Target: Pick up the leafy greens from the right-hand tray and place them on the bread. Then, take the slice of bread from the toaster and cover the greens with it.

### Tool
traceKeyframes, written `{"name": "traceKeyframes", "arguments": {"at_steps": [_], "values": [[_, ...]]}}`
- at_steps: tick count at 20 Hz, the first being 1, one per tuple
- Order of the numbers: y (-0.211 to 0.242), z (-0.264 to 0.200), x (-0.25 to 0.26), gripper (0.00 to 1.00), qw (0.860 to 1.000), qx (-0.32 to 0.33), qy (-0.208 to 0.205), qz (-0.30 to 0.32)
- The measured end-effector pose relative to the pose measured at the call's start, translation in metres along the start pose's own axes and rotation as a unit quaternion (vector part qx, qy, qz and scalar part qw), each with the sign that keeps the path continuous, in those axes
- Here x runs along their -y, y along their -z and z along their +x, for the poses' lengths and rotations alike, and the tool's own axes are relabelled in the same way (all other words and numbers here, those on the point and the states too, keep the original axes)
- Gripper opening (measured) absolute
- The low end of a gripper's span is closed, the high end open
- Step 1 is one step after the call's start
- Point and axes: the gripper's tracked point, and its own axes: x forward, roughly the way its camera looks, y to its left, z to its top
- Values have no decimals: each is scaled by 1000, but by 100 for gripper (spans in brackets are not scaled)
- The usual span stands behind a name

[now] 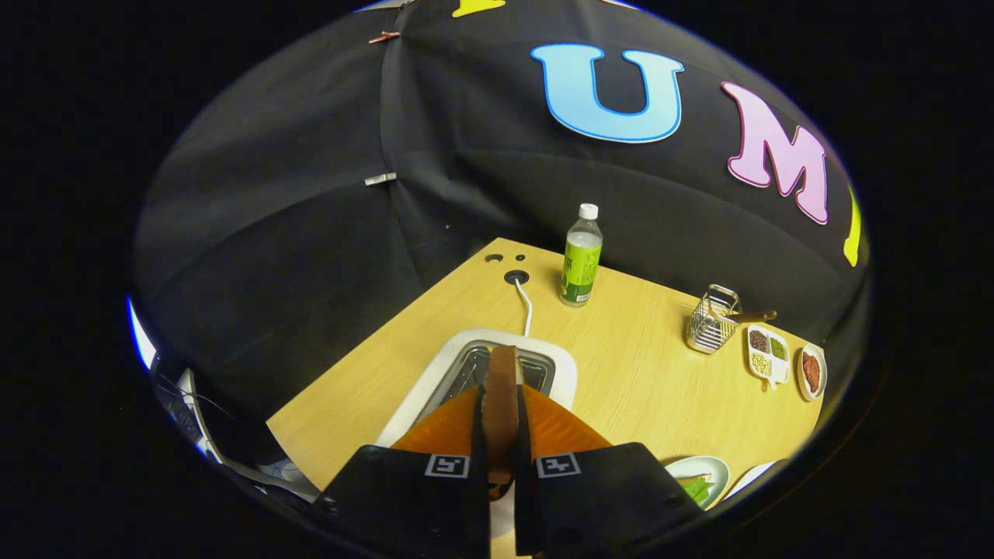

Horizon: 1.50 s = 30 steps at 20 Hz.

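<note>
The slice of bread (503, 396) stands on edge, clamped between the two fingers (502, 435), directly above the white toaster (435, 380) near the desk's (637, 373) left edge. The toaster's cord (527, 304) runs to a hole by the far corner, beside a bottle (581, 256). A wire holder (710, 320) and small dishes (769, 353) sit along the far edge. A plate with leafy greens (696, 489) lies near the right finger.

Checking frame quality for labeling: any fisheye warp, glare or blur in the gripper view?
Gripper view: strong fisheye warp, table edges bow; even lighting, no harsh glare; bottle and toaster sharp; tool shut on bread slice, soft close up; dishes at the rim squeezed small.
</note>
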Motion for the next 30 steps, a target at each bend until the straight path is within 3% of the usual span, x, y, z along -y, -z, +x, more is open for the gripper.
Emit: {"name": "traceKeyframes", "arguments": {"at_steps": [5, 11, 21, 30], "values": [[-35, -47, 19, 17, 999, 38, -5, 9], [-28, -94, 71, 16, 997, 57, 2, 44], [37, -121, 140, 16, 998, 22, -4, 66], [114, -98, 193, 16, 983, -37, -11, 182]]}}
